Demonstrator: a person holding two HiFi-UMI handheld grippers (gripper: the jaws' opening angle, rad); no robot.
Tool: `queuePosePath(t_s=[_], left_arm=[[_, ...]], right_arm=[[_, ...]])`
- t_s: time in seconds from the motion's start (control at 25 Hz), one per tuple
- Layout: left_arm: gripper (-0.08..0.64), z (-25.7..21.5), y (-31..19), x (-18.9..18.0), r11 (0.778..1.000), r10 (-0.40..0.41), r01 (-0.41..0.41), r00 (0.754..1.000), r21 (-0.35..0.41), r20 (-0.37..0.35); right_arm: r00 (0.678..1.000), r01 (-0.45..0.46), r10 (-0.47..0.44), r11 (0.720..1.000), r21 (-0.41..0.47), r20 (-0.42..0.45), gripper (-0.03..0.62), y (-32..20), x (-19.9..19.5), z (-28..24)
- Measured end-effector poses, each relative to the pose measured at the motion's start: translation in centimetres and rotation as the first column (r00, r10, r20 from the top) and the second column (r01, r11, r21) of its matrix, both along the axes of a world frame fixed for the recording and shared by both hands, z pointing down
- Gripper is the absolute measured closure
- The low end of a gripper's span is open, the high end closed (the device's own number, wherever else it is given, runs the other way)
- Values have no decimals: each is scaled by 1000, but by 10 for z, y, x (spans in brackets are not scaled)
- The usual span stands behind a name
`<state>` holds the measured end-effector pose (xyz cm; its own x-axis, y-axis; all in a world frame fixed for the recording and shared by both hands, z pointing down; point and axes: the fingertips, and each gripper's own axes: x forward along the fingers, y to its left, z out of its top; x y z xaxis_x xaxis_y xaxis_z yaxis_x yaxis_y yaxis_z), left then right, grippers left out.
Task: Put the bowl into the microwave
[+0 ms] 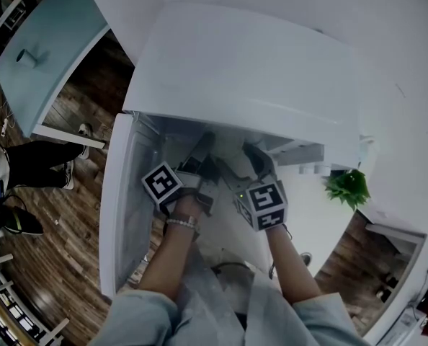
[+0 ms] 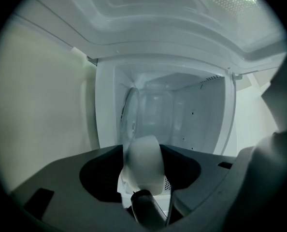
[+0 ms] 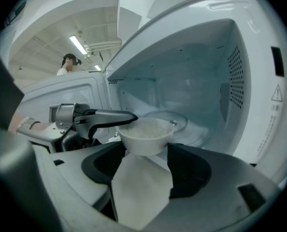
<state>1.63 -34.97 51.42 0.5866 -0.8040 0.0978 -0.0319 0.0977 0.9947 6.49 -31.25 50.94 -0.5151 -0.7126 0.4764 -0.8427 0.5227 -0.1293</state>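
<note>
White plastic or ceramic, the bowl (image 3: 146, 135) hangs at the open mouth of the microwave (image 1: 250, 71), just in front of its cavity and not yet on the glass turntable (image 3: 175, 121) that lies farther inside. The bowl is filled with something pale and grainy. The left gripper (image 1: 202, 152) is clamped on the bowl's rim: the right gripper view shows one dark finger (image 3: 107, 117) laid across the top edge of the bowl on the side nearest the microwave's door (image 1: 124, 207). In the left gripper view the bowl sits edge-on between the jaws, with the cavity behind it. The right gripper (image 3: 144, 153) is at the microwave's front too, on the side away from the door, jaws spread wide; the bowl sits just ahead of them, and whether they touch it cannot be told. The door stands swung fully open. Beyond the microwave's far side from the door stands a small green plant (image 1: 349, 187).
</note>
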Motion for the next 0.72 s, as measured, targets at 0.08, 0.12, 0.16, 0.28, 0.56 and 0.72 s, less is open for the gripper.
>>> queuePosePath(t_s=[0.08,0.12,0.16,0.28,0.56,0.72], left_arm=[[334,0,-1,0,1000,4,-4,1000,-1,1],[333,0,-2,1,1000,6,-7,1000,1,3],[333,0,-2,0,1000,10,-10,1000,3,8],[334,1,-2,-1,1000,25,-26,999,12,29],[330,-4,5,0,998,48,-49,999,36,23],[330,-8,13,1,998,56,-58,998,40,32]], right_arm=[[1000,1,-1,1000,-4,-4,293,-2,0,0],[1000,2,-2,1000,-7,-5,293,-2,0,0],[1000,5,-5,1000,-10,-4,293,-3,0,1],[1000,14,-14,1000,-11,-6,295,-3,-1,3],[999,9,-9,1000,0,-35,299,-15,-2,4],[998,14,-13,1000,16,-59,301,-23,-3,2]])
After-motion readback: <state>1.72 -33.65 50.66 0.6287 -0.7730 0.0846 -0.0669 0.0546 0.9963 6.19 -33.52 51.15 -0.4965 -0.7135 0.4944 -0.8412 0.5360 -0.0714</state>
